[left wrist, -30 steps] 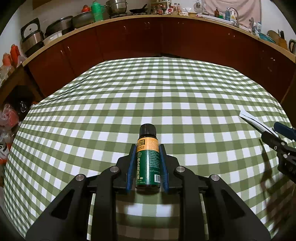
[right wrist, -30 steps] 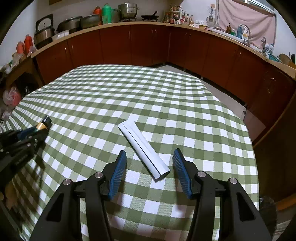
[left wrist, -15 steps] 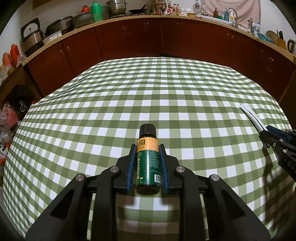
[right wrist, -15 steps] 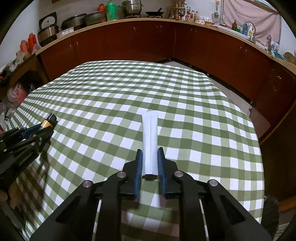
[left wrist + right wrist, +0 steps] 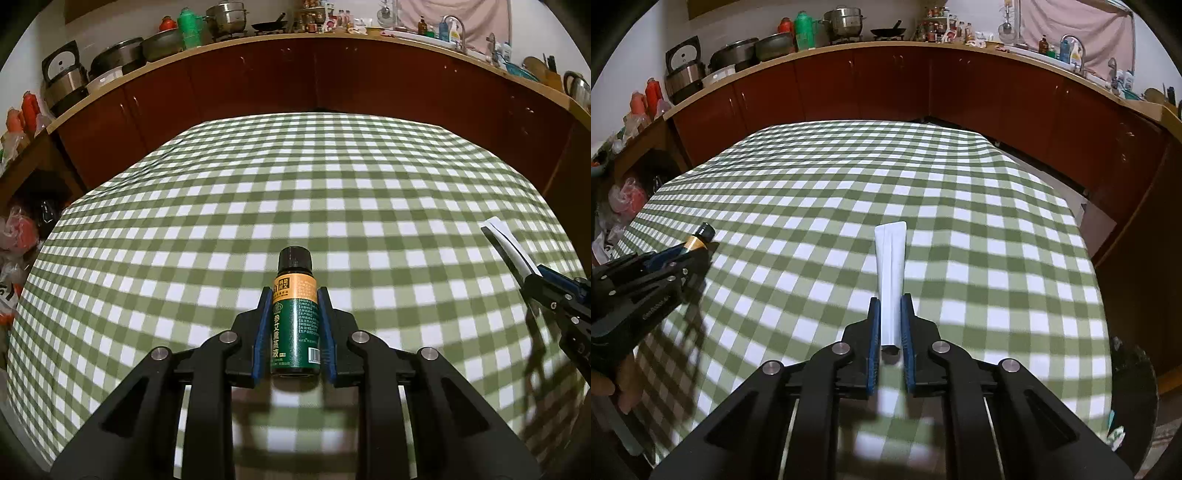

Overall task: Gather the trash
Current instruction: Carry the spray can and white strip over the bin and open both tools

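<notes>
- Two grippers each carry one item above the green checked tablecloth (image 5: 332, 192).
- Left wrist view: left gripper (image 5: 294, 325) clamps a small green bottle (image 5: 294, 328), black cap forward.
- Right wrist view: right gripper (image 5: 890, 328) has just closed; its pads pinch a flat white wrapper (image 5: 891, 273), lifted off the cloth.

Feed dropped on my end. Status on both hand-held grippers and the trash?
Left hand-held gripper shut on bottle. Right hand-held gripper just closed on white packet. Both off the checked tablecloth. Nothing in the way.
</notes>
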A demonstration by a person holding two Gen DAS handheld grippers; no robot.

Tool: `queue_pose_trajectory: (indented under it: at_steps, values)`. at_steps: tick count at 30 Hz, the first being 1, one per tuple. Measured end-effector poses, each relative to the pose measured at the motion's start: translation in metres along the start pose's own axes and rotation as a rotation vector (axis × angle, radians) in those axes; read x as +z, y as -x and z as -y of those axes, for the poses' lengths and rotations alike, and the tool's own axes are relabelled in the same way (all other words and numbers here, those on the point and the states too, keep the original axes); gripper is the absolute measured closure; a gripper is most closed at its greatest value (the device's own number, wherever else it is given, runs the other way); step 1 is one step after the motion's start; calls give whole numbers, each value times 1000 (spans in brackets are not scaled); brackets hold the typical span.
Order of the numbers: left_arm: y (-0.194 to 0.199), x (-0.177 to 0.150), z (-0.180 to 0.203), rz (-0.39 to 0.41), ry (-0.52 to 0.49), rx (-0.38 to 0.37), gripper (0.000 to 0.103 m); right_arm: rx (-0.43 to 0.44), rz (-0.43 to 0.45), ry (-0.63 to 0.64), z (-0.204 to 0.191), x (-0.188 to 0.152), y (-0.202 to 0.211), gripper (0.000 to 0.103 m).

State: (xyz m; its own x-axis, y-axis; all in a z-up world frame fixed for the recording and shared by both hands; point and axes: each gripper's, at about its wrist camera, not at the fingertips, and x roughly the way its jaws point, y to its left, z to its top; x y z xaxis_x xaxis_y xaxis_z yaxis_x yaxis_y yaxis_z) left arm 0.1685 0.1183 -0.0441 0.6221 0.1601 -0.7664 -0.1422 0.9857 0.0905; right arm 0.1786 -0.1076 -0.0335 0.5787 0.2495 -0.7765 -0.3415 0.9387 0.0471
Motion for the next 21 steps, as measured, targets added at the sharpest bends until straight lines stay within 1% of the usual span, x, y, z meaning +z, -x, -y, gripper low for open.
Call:
queue_pose_trajectory:
  at_steps: [6,12,18,21]
  values:
    - [17,-12,12,9,-11,-15,80,-7,24,-7,1,-17,23,92]
    - [38,-22,34,26,-34,-46,80,-27,58,-18,6,-31,46,92]
    - [54,-27,65,45,-66,-87,80,-62,91,-54,27,-45,70,92]
    - [64,-29,87,61,-94,-113,80,-90,110,-79,43,-53,82,92]
